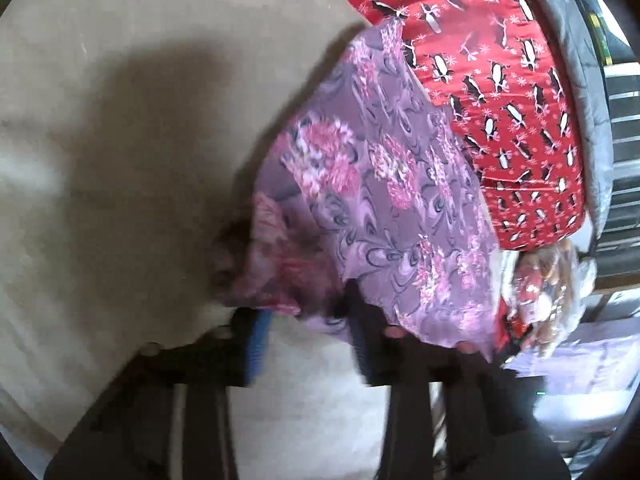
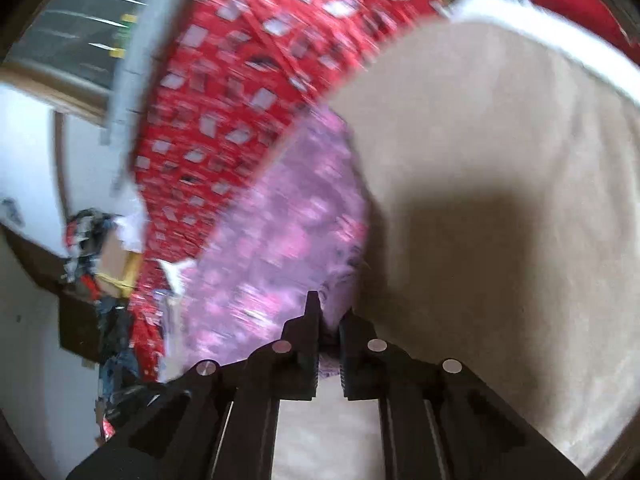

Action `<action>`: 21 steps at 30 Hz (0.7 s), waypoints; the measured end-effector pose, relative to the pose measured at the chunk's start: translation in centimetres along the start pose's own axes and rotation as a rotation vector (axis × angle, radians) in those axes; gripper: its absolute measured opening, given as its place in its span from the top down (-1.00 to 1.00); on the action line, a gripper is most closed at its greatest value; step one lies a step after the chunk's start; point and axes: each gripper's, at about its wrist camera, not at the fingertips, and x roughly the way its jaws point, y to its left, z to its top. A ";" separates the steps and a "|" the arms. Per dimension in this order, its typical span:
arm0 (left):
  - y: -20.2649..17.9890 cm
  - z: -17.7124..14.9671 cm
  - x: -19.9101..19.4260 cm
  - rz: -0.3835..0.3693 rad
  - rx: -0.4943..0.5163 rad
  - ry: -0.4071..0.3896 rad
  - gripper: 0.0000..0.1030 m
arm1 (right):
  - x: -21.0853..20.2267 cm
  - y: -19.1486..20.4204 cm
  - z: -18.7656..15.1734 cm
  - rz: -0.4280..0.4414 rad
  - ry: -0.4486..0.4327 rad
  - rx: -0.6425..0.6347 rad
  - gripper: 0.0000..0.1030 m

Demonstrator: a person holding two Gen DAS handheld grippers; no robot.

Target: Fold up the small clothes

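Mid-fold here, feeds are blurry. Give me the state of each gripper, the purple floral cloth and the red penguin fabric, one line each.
left gripper: open, fingers apart at the cloth's near edge.
right gripper: shut on the purple floral cloth, edge pinched between its fingers.
purple floral cloth: partly lifted, bunched at the held edge, overlapping the red fabric.
red penguin fabric: lying spread out, not held.
beige surface: under the cloth, bare beside it.

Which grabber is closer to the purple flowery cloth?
Right. The right gripper is pinched on the purple flowery cloth. The left gripper is open, its fingers at the cloth's edge.
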 end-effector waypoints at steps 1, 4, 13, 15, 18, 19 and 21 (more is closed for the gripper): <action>0.2 0.0 0.0 0.025 0.009 -0.003 0.51 | -0.7 0.7 0.4 0.008 -0.030 -0.033 0.88; 1.3 -0.3 1.0 0.083 0.006 0.025 0.57 | -1.4 0.5 0.7 -0.029 -0.059 -0.048 0.91; -0.1 -0.7 -3.8 -0.082 0.196 -0.025 0.51 | -0.5 -1.6 0.8 -0.227 -0.023 0.009 0.72; -2.1 -0.2 -4.9 -0.100 0.266 -0.074 0.20 | -1.2 0.2 2.0 -0.199 -0.100 -0.040 0.61; -6.1 1.5 -4.2 0.001 0.358 -0.127 -0.08 | 0.9 3.8 3.4 -0.176 -0.098 -0.147 0.43; -7.1 2.3 -3.4 0.037 0.382 -0.128 -0.08 | 2.1 4.9 3.6 -0.172 -0.080 -0.183 0.43; -8.8 3.8 -0.7 0.112 0.404 -0.113 -0.08 | 4.5 6.7 3.6 -0.185 -0.063 -0.252 0.43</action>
